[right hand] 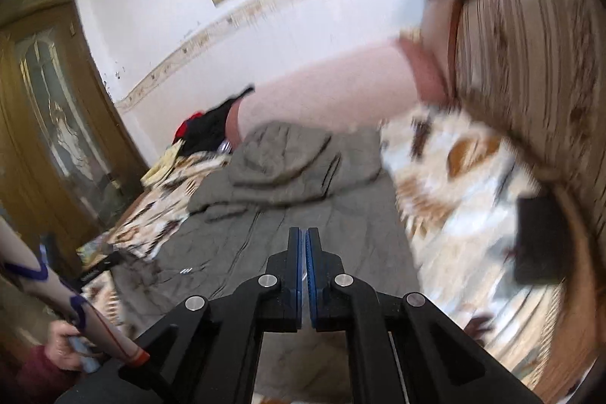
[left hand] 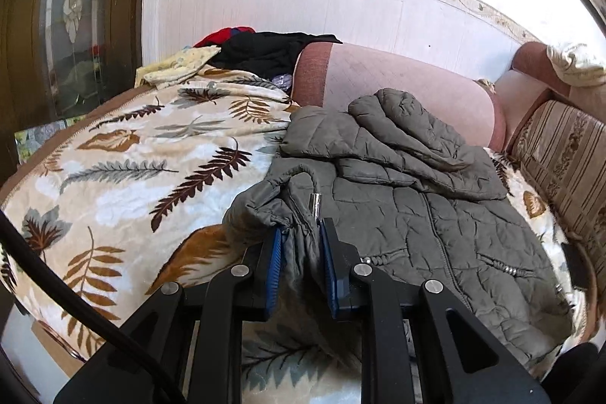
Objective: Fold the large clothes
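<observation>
While left gripper clamps jacket fabric, right gripper shows clenched, empty.

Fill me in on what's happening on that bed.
A grey quilted jacket lies spread on the leaf-print blanket. The left gripper has pinched a bunched edge of the jacket between its fingers. The right gripper is shut on nothing, above the jacket. Folding has barely begun.
</observation>
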{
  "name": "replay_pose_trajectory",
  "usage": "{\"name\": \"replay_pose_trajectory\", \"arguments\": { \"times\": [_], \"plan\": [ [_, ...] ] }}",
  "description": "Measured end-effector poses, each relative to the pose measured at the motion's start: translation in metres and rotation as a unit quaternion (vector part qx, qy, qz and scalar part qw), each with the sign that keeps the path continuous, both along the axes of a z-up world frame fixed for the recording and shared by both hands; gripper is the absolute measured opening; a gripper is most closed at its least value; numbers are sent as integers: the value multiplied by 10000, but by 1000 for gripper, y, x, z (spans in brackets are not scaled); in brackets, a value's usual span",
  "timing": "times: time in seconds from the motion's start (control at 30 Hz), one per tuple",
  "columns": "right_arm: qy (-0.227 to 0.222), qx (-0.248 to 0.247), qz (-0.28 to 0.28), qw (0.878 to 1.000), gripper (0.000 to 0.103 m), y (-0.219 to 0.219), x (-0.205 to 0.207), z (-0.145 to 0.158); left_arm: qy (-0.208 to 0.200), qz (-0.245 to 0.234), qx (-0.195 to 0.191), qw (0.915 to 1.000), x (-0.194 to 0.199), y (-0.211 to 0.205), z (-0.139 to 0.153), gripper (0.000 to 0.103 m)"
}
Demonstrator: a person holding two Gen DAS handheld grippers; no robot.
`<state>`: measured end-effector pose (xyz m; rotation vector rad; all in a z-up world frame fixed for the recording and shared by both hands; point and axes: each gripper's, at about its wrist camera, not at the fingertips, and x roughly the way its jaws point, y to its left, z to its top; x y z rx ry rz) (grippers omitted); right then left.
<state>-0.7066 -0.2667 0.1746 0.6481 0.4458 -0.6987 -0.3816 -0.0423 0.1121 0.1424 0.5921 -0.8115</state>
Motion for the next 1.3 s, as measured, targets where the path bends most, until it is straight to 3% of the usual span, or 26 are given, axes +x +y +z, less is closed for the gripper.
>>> {"name": "replay_pose_trajectory", "arguments": {
  "times": [0.13, 0.2, 0.3, 0.43, 0.67, 0.77, 0.93, 1.03, 1.17, 1.2, 1.3],
  "plan": [
    [-95, 799, -27, 9968, 12, 5, -15, -23, 60, 27, -31, 10000, -1, 0, -2, 19],
    [-62, 1182, -122, 9929, 29, 16, -23, -39, 100, 37, -59, 9999, 0, 2, -3, 19],
    [11, 1477, -269, 9887, 34, 25, -36, -58, 123, 26, -79, 9999, 1, 6, -6, 19],
    [-6, 1618, -810, 9835, 37, 7, -62, -72, 182, 21, -109, 9998, 4, 10, -9, 19],
    [-106, 2335, -1055, 9666, 45, -30, -55, -117, 280, 60, -161, 9995, 5, 16, -13, 19],
    [79, 2368, -1116, 9651, 46, -25, -48, -131, 308, 87, -144, 9994, 5, 19, -17, 19],
    [-58, 2052, -1309, 9699, 45, -16, -62, -120, 297, 76, -128, 9995, 4, 20, -19, 19],
    [-129, 2258, -1272, 9657, 45, -20, -67, -128, 285, 64, -138, 9995, 3, 21, -20, 19],
    [-55, 1959, -1653, 9666, 47, -19, -74, -123, 317, 68, -151, 9994, 3, 22, -22, 19],
    [-117, 1973, -1698, 9655, 54, -21, -78, -124, 311, 68, -147, 9994, 3, 21, -22, 19],
    [-395, 2352, -1567, 9584, 56, -26, -81, -135, 323, 71, -142, 9994, 3, 22, -22, 19]
  ]
}}
